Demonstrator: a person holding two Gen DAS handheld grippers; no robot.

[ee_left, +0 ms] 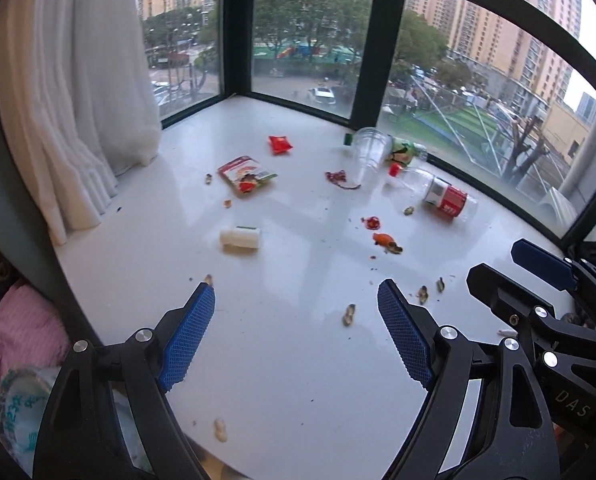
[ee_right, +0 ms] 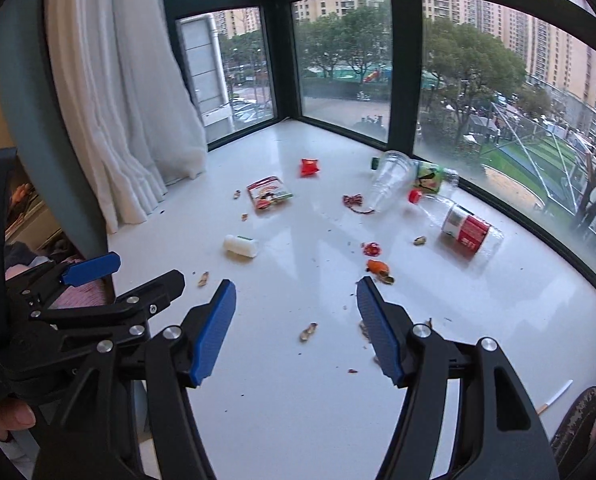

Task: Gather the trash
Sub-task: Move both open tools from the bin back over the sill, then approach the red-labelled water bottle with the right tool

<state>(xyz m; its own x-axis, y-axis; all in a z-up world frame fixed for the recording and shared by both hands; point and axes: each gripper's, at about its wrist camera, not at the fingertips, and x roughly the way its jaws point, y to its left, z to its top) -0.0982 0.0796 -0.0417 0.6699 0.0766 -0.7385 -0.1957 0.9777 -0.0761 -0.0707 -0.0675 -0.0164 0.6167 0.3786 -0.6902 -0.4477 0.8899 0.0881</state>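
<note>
L gripper [ee_left: 295, 332] jaws wide, empty, above sill [ee_left: 298, 380]; R gripper [ee_right: 295, 328] agape, empty.

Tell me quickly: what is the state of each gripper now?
Left gripper: open, holding nothing.
Right gripper: open, holding nothing.

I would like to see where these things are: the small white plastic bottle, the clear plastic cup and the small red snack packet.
small white plastic bottle [ee_left: 239, 237], left wrist view, middle of its body
clear plastic cup [ee_right: 390, 184], right wrist view, its side wall
small red snack packet [ee_left: 280, 145], left wrist view, its centre
</note>
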